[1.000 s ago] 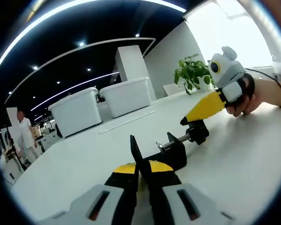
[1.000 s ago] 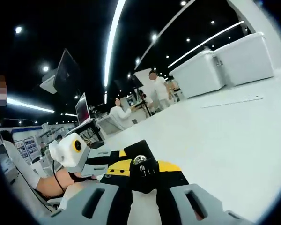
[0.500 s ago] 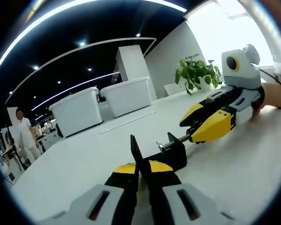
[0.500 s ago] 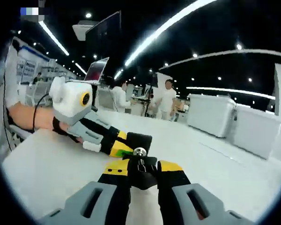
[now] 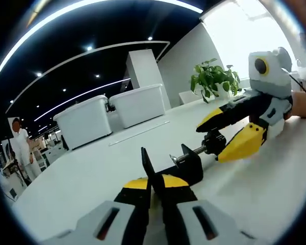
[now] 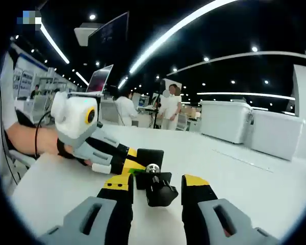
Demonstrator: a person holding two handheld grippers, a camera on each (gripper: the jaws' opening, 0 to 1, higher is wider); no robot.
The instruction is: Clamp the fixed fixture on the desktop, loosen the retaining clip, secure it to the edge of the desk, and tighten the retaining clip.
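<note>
I count one black clamp fixture point(image 5: 186, 166) on the surface point(image 5: 92, 178) — and two tools: the left tool point(image 5: 154, 190) and the right tool point(image 6: 157, 190). Behind sit two white storage bins point(image 5: 84, 121), one potted plant point(image 5: 212, 79) — and two people point(image 6: 168, 109) stand far off.

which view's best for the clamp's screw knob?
Right gripper view: the knob faces the camera, sitting between the open jaws of the right gripper. The left gripper view shows it smaller, side-on, at the end of the threaded rod, between the right gripper's spread yellow jaws.
</note>
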